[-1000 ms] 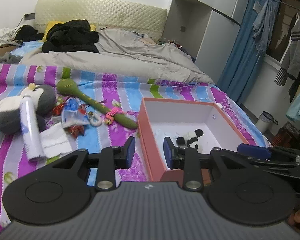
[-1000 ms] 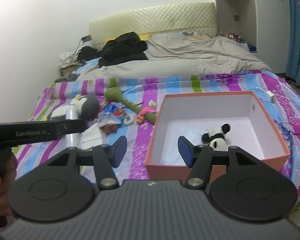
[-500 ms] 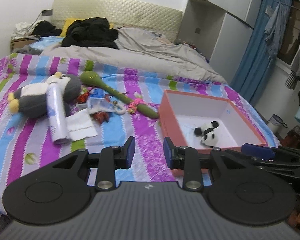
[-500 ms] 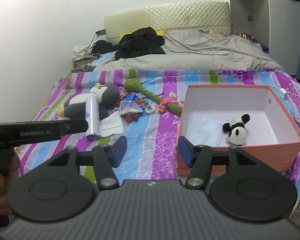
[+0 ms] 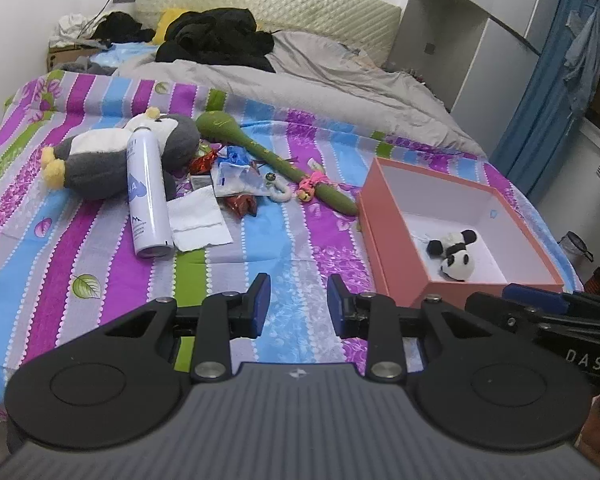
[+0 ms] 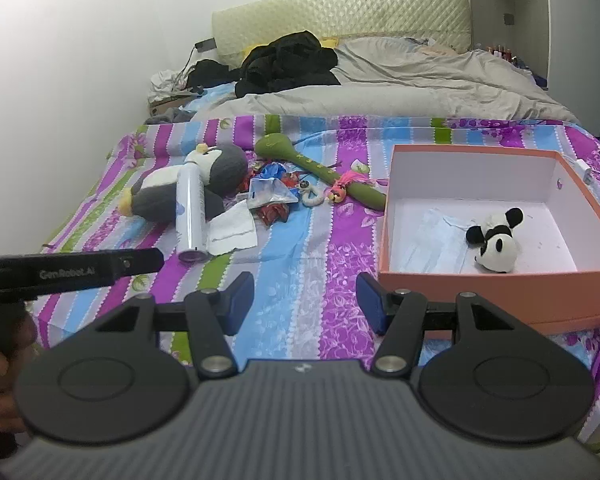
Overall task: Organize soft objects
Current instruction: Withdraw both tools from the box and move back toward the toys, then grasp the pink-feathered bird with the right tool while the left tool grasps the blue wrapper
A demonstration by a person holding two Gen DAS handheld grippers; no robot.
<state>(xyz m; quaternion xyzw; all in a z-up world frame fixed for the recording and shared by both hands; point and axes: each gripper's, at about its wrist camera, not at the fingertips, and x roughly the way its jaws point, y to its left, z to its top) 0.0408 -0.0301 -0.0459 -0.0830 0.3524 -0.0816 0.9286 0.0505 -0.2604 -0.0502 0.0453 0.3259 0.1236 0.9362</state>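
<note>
An orange box (image 5: 396,232) (image 6: 496,290) with a white inside stands on the striped bed at the right. A small panda plush (image 5: 454,254) (image 6: 494,242) and a pale blue face mask (image 6: 436,240) lie in it. A grey and white penguin plush (image 5: 100,160) (image 6: 168,188) lies at the left with a white spray can (image 5: 148,196) (image 6: 190,212) across it. My left gripper (image 5: 298,306) is open and empty above the bed's near edge. My right gripper (image 6: 305,300) is open and empty, left of the box's front corner.
A green long-handled massage stick (image 5: 276,160) (image 6: 320,168), a white tissue (image 5: 198,220) (image 6: 234,228), a plastic bag (image 6: 268,194) and small toys lie between plush and box. A grey duvet (image 5: 320,80) and black clothes (image 5: 216,36) lie further back. A wardrobe and blue curtain stand right.
Both grippers have pulled back and swung left, away from the box. The penguin plush and clutter now sit nearer the centre. Both grippers stay open and empty.
</note>
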